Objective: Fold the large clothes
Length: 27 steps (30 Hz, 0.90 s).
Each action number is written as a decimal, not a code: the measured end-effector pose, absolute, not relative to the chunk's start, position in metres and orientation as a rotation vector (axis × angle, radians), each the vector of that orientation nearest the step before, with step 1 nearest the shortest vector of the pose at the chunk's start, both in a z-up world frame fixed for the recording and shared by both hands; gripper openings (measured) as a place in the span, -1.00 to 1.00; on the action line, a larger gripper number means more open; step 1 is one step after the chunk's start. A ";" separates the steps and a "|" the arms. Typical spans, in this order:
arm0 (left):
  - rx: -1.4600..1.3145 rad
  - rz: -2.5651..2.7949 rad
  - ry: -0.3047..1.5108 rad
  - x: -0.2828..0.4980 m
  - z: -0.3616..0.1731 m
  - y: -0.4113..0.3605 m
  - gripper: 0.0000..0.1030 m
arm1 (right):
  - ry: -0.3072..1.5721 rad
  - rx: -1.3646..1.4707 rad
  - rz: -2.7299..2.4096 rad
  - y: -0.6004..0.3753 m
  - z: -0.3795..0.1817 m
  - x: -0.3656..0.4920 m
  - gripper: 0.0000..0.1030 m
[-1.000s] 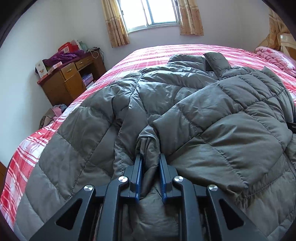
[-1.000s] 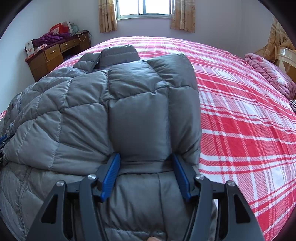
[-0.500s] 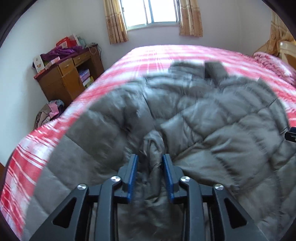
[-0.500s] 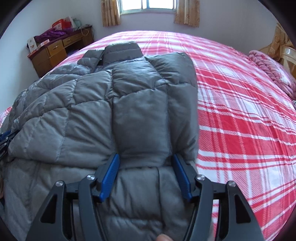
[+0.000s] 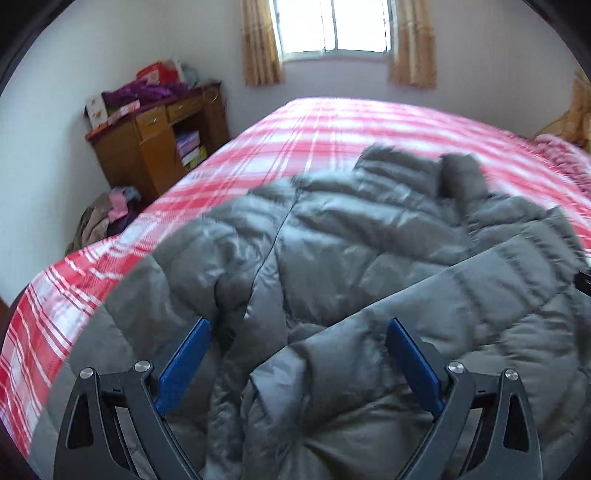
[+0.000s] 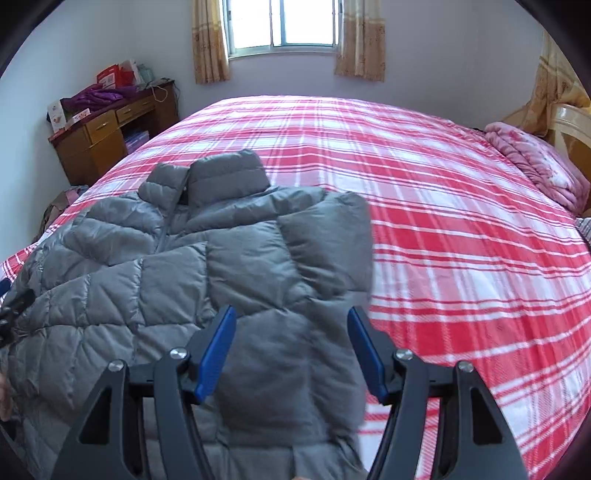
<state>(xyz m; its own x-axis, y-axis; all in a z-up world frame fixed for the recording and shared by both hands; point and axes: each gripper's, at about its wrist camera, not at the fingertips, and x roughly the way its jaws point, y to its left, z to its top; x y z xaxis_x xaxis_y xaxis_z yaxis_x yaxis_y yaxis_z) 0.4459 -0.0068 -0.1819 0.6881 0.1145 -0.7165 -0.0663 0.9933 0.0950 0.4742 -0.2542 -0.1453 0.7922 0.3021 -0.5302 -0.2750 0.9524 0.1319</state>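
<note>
You are holding the left gripper (image 5: 297, 328) over the grey puffer jacket (image 5: 369, 266), and its jaws have just been opening: the blue pads (image 5: 183, 365) are now standing wide apart, with the jacket's folded-over sleeve lying loose between them and neither pad pressing on it. The jacket is lying on the red-and-white plaid bed (image 6: 443, 221), collar toward the window (image 6: 282, 22), both sleeves folded in across its front.

Your right gripper (image 6: 291, 314) is hovering above the other sleeve, jaws spread; grey fabric is showing between the pads, and they are gripping nothing.

Against the wall a wooden desk (image 6: 92, 140) is carrying purple cloth and red and white boxes (image 6: 110, 75). Their printing is too small to read, and the left view is blurring with motion, so no writing is coming through anywhere.
</note>
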 end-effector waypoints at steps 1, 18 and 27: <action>0.058 0.117 0.831 0.454 -0.192 -0.005 0.88 | 0.581 0.039 0.308 -0.250 -0.150 0.477 0.27; -0.025 0.114 0.882 0.458 -0.191 0.004 0.98 | 0.663 0.010 0.250 -0.236 -0.180 0.494 0.37; 0.049 0.117 0.895 0.429 -0.211 -0.011 0.98 | 0.585 -0.023 0.421 -0.180 -0.162 0.422 0.43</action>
<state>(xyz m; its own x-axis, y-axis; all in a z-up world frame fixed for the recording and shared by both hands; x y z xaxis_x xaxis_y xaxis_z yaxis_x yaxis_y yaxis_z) 0.4291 -0.0114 -0.2111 0.6198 0.1224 -0.7752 -0.0813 0.9925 0.0917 0.4216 -0.1801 -0.1620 0.7510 0.3794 -0.5404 -0.3922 0.9147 0.0972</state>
